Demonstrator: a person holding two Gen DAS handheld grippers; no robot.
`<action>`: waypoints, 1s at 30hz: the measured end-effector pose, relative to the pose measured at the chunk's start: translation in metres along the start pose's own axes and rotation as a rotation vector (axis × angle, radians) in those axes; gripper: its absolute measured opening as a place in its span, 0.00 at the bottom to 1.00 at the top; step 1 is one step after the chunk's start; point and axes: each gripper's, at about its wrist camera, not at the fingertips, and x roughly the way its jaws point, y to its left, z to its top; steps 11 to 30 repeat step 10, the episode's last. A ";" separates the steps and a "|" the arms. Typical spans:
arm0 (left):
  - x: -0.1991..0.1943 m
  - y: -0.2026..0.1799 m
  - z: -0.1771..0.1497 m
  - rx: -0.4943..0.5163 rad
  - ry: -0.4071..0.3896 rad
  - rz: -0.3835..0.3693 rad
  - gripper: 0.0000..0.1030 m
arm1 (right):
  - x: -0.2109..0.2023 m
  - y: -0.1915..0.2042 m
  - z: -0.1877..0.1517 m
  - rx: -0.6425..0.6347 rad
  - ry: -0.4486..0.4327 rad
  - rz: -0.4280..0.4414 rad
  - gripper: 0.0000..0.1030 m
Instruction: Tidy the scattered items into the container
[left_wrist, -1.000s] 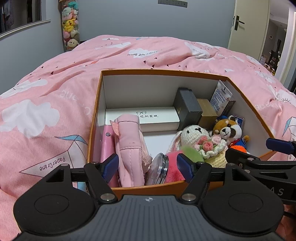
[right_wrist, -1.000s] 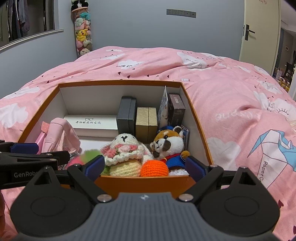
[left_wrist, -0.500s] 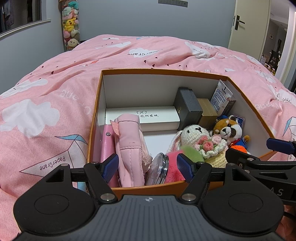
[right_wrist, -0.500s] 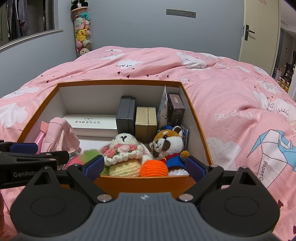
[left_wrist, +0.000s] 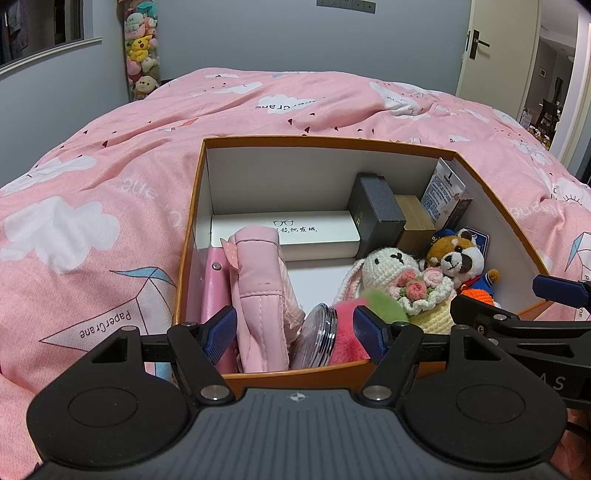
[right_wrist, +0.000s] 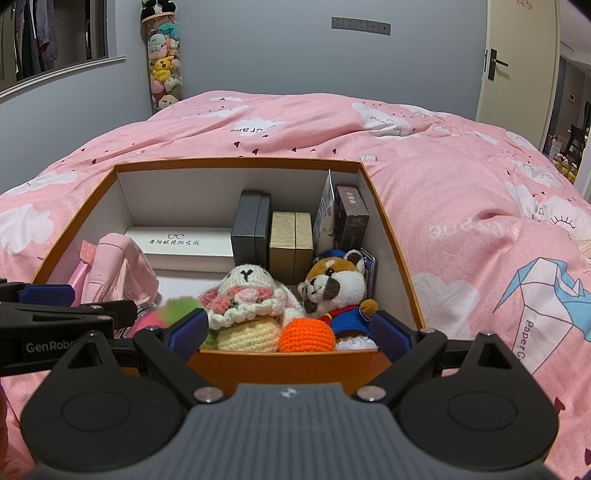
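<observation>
While both grippers hung spread wide and empty at the near rim of the orange box (left_wrist: 476, 171) on the pink duvet (left_wrist: 92, 192), the left gripper (left_wrist: 295, 328) view alone showed a round metal lid (left_wrist: 319, 334); the right gripper (right_wrist: 291, 328) view alone showed the orange crochet ball (right_wrist: 306, 336) whole beside the bunny (right_wrist: 251, 299).

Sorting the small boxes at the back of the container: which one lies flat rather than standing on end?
The long white box with the glasses drawing; the dark grey box and gold box beside it stand upright.
</observation>
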 end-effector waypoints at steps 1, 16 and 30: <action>0.000 0.000 0.000 0.000 0.000 0.000 0.79 | 0.000 0.000 0.000 0.000 0.000 0.000 0.93; 0.000 0.000 0.000 0.000 0.001 -0.001 0.79 | 0.000 -0.002 -0.001 -0.001 0.003 -0.001 0.93; 0.000 0.000 0.000 0.000 0.001 -0.001 0.79 | 0.000 -0.002 -0.001 -0.001 0.003 -0.001 0.93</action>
